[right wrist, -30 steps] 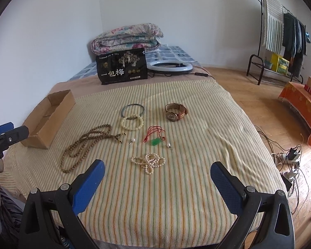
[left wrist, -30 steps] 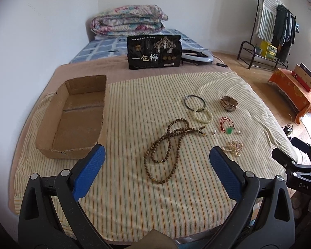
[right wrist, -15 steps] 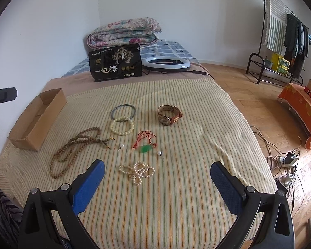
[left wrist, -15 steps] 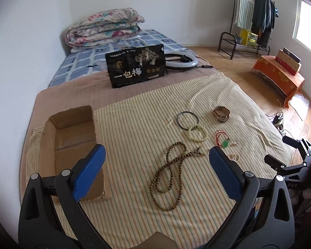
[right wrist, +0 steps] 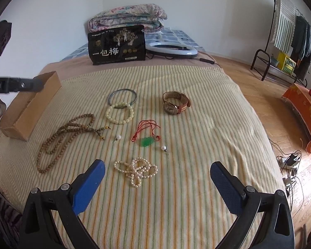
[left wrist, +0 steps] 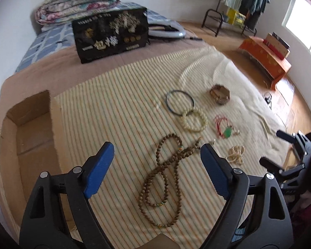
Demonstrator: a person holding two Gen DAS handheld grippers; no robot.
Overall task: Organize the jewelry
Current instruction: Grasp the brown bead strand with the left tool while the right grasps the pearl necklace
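Observation:
Jewelry lies on a striped blanket (right wrist: pixel 197 137): a long brown bead necklace (left wrist: pixel 168 178) (right wrist: pixel 66 137), a dark bangle (left wrist: pixel 179 102) (right wrist: pixel 122 97), a cream bead bracelet (left wrist: pixel 194 120) (right wrist: pixel 119 114), a watch (left wrist: pixel 219 94) (right wrist: pixel 175 103), a red cord with green pendant (left wrist: pixel 225 127) (right wrist: pixel 147 134), a pearl strand (left wrist: pixel 236 154) (right wrist: pixel 136 170) and two pearl earrings (right wrist: pixel 118 138). An open cardboard box (left wrist: pixel 29 132) (right wrist: pixel 29 108) sits at the left. My left gripper (left wrist: pixel 157 161) is open above the brown necklace. My right gripper (right wrist: pixel 157 175) is open above the pearl strand.
A black printed bag (right wrist: pixel 117 45), a ring light (right wrist: pixel 171 48) and folded quilts (right wrist: pixel 128 17) lie at the bed's far end. A clothes rack (right wrist: pixel 288 33) and an orange cabinet (right wrist: pixel 304 112) stand on the wooden floor to the right.
Both grippers have moved forward and lower over the bed. The brown necklace now lies between the left fingers, and the pearl strand between the right fingers. Both stay open.

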